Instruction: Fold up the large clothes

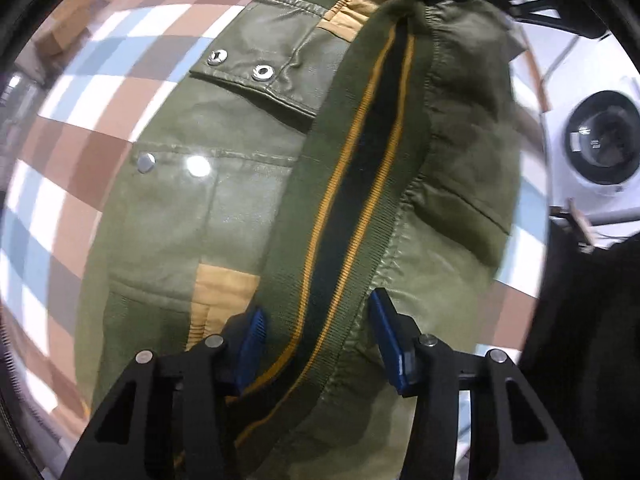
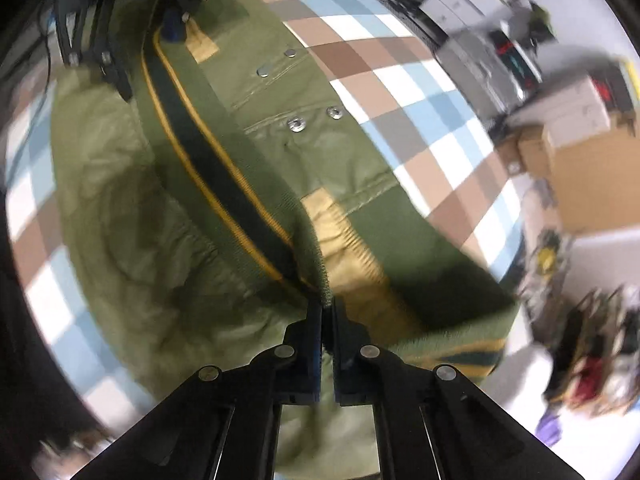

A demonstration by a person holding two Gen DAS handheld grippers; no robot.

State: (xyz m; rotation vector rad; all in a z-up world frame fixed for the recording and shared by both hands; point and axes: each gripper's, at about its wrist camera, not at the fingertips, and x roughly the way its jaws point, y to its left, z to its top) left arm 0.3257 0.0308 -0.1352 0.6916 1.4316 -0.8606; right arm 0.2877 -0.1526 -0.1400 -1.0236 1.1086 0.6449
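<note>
An olive green jacket [image 1: 192,208] with metal snaps and a ribbed hem band striped dark green and orange [image 1: 344,184] lies folded on a checked cloth. My left gripper [image 1: 318,320] is open, its blue pads either side of the hem band, which runs between them. In the right wrist view the same jacket [image 2: 120,208] shows. My right gripper [image 2: 328,308] is shut on the end of the hem band [image 2: 224,168]. The left gripper [image 2: 152,28] shows at the far end of the band.
The checked brown, blue and white cloth [image 1: 92,92] covers the table under the jacket. A white round-fronted machine [image 1: 600,144] stands at the right. Cardboard boxes [image 2: 580,168] and a heap of clothes [image 2: 596,364] lie beyond the table edge.
</note>
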